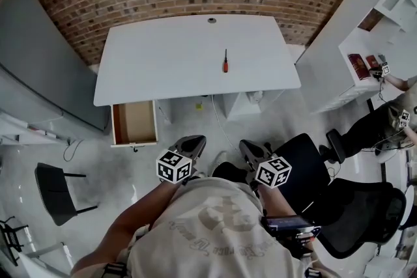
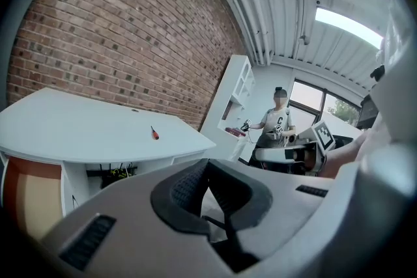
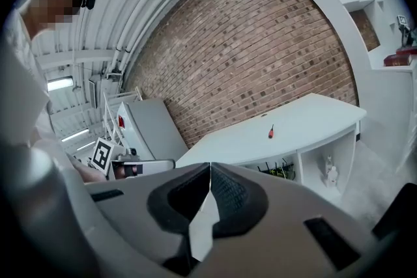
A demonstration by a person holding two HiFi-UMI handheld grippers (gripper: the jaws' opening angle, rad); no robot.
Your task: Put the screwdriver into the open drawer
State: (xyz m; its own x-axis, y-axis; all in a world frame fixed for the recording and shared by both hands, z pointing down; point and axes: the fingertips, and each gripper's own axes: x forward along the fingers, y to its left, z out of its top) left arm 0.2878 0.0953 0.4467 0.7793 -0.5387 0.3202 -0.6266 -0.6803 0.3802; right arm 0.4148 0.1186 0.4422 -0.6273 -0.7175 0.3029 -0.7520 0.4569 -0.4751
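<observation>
Lying on desk (image 1: 163, 62) clear of edges, screwdriver (image 1: 225, 64); left gripper (image 2: 208, 165), right gripper (image 3: 210, 168) closed, empty.

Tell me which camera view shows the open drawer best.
The head view: it looks straight down into the drawer, pulled out from the desk, so its whole brown inside shows. The left gripper view catches only part of it at the picture's left edge. The right gripper view does not show it.

I count two pairs of tongs, the left tongs (image 1: 191, 142) and the right tongs (image 1: 251, 148). Ahead of them are one desk (image 1: 169, 55), one screwdriver (image 1: 225, 63) and one open drawer (image 1: 134, 122). Right of the right tongs are two office chairs (image 1: 306, 166) and one other person (image 1: 391, 122). Left of the left tongs is one small chair (image 1: 55, 192).
</observation>
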